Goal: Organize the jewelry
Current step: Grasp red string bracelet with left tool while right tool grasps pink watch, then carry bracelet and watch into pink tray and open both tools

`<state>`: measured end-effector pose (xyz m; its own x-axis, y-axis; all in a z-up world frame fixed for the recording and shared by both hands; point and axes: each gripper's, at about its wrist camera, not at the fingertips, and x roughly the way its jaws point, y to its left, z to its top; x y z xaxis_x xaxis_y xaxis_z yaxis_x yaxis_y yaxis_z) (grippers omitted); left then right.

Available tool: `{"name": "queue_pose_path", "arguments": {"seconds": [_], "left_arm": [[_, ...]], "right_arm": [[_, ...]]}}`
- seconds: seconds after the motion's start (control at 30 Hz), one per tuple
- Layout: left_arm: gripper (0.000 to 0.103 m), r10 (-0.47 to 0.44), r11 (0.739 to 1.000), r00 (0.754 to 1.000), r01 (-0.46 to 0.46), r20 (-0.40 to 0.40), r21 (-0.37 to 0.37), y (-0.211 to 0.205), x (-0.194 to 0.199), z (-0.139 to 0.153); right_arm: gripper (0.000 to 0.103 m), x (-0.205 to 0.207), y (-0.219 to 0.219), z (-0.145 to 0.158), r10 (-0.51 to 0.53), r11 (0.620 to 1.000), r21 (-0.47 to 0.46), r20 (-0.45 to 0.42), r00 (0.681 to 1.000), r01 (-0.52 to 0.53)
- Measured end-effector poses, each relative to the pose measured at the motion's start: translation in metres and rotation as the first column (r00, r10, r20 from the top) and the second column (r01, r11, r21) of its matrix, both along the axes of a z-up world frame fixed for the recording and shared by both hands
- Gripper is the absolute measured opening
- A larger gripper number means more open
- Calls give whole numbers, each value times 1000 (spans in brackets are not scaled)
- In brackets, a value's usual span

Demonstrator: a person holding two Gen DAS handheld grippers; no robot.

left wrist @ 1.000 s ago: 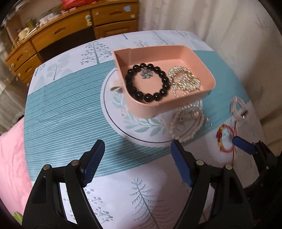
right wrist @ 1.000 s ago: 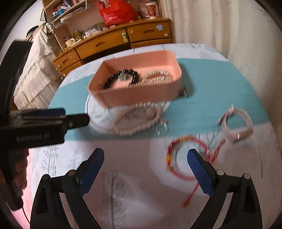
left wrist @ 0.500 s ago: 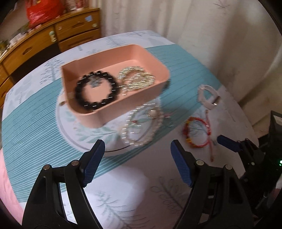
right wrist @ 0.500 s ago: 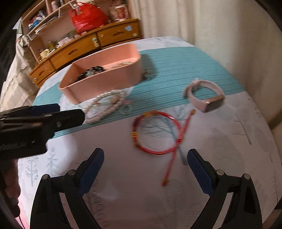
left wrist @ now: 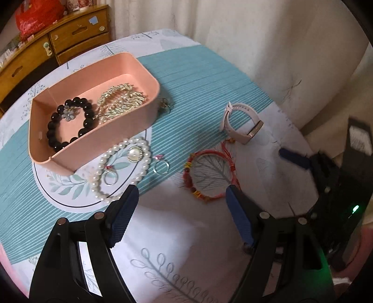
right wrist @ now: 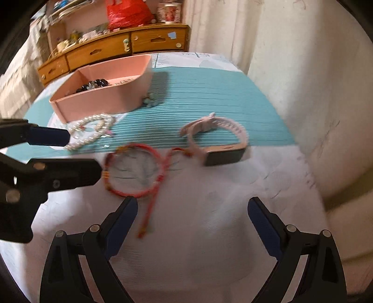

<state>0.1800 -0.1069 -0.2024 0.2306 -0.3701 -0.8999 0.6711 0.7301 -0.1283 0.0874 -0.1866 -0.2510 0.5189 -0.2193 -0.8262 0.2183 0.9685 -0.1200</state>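
A pink tray (left wrist: 144, 116) on the tablecloth holds a black bead bracelet (left wrist: 70, 123) and a gold chain (left wrist: 121, 102). In front of it lie a pearl bracelet (left wrist: 121, 167) and two silver rings (left wrist: 160, 166). A red string bracelet (left wrist: 209, 177) and a pink watch (left wrist: 242, 123) lie further right. My left gripper (left wrist: 180, 198) is open and empty, its right finger at the red bracelet's near edge. My right gripper (right wrist: 192, 207) hovers open and empty, short of the red bracelet (right wrist: 135, 172) and the watch (right wrist: 216, 142). The left gripper's fingers (right wrist: 46, 137) show at the left there.
A small charm (left wrist: 166, 106) lies beside the tray's right end. A wooden dresser (right wrist: 116, 49) with a red bag (right wrist: 126, 14) stands behind the table. A pale wall (right wrist: 303, 70) runs close along the table's right edge.
Both grippers have swung right, away from the tray. The red bracelet and the watch now sit nearer the middle of each view. Both stay open.
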Motion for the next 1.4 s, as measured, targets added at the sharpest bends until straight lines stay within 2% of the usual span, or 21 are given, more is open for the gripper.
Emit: {"name": "queue_pose_path", "arguments": {"seconds": [0.07, 0.23, 0.33, 0.47, 0.6, 0.77, 0.9, 0.93, 1.03, 1.17, 1.27, 1.4], "left_arm": [[75, 10, 999, 1000, -10, 16, 38, -13, -4, -2], [75, 65, 996, 998, -65, 0, 59, -41, -8, -9], [75, 118, 991, 993, -117, -2, 70, -52, -7, -14], [75, 187, 979, 982, -187, 5, 81, -62, -4, -18], [75, 243, 965, 970, -244, 16, 97, -67, -2, -22], [70, 332, 942, 943, -331, -9, 58, -60, 0, -25], [67, 374, 926, 927, -374, -1, 53, -59, -2, -24], [63, 377, 925, 926, -377, -1, 50, -59, -2, -24], [62, 382, 923, 924, -382, -5, 41, -58, -4, -23], [61, 373, 927, 928, -372, -16, 34, -54, -5, -22], [61, 358, 934, 933, -358, -29, 21, -48, -3, -23], [61, 322, 947, 946, -322, -46, 10, -36, -1, -23]], "right_arm": [[96, 3, -22, 2, 24, 1000, 1, -3, 1000, -24], [96, 13, -62, 3, 70, 997, 27, -7, 997, -70], [96, 16, -96, 1, 133, 990, 53, -9, 991, -132], [96, 24, -112, 2, 228, 972, 52, 20, 973, -229], [96, 31, -115, 1, 294, 953, 64, 44, 955, -296], [87, 35, -106, 0, 357, 929, 73, 76, 931, -363], [75, 38, -101, 2, 393, 914, 74, 96, 915, -400], [72, 38, -99, 2, 402, 908, 80, 99, 910, -410], [64, 40, -95, 3, 421, 899, 80, 106, 901, -430], [62, 42, -89, 3, 437, 892, 76, 107, 893, -445], [60, 44, -85, 3, 426, 899, 59, 102, 899, -433], [59, 43, -84, 4, 373, 925, 37, 101, 922, -378]]}}
